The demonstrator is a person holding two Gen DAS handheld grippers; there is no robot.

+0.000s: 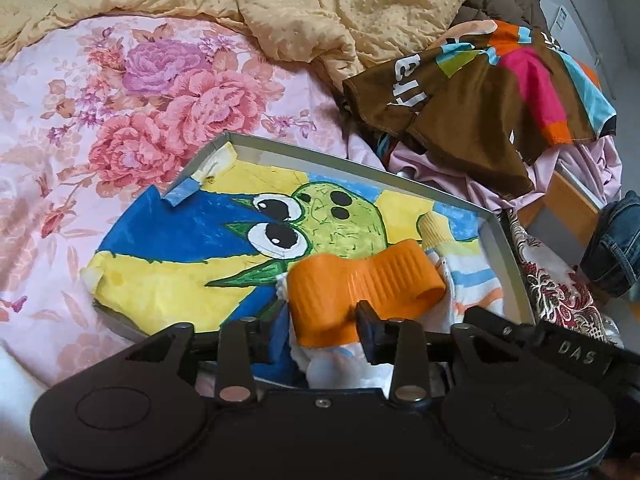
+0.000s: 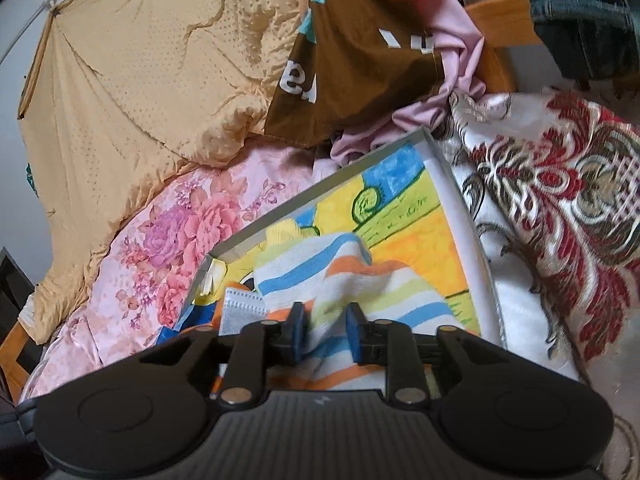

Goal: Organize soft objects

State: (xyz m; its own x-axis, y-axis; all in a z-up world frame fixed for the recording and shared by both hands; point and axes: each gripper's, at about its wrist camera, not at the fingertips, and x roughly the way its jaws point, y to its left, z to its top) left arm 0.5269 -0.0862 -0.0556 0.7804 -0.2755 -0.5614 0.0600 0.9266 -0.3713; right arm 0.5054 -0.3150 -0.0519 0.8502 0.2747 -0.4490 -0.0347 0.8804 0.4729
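A shallow grey tray (image 1: 510,248) lined with a colourful cartoon drawing lies on the bed; it also shows in the right wrist view (image 2: 464,220). In it lie a striped white sock (image 1: 476,280) and an orange ribbed soft piece (image 1: 360,280). My left gripper (image 1: 320,320) holds the orange piece between its fingers. In the right wrist view the striped sock (image 2: 340,276) fills the tray's near part. My right gripper (image 2: 326,328) stands just over the sock, jaws a little apart with the cloth bunched between them. A white mask-like cloth (image 2: 244,312) lies to its left.
A pink floral bedsheet (image 1: 120,120) covers the bed, with a yellow-tan quilt (image 1: 320,12) behind. A brown multicoloured garment (image 1: 480,92), a lilac cloth (image 1: 440,164), jeans (image 1: 616,240) and a red-patterned fabric (image 2: 560,184) lie to the right of the tray.
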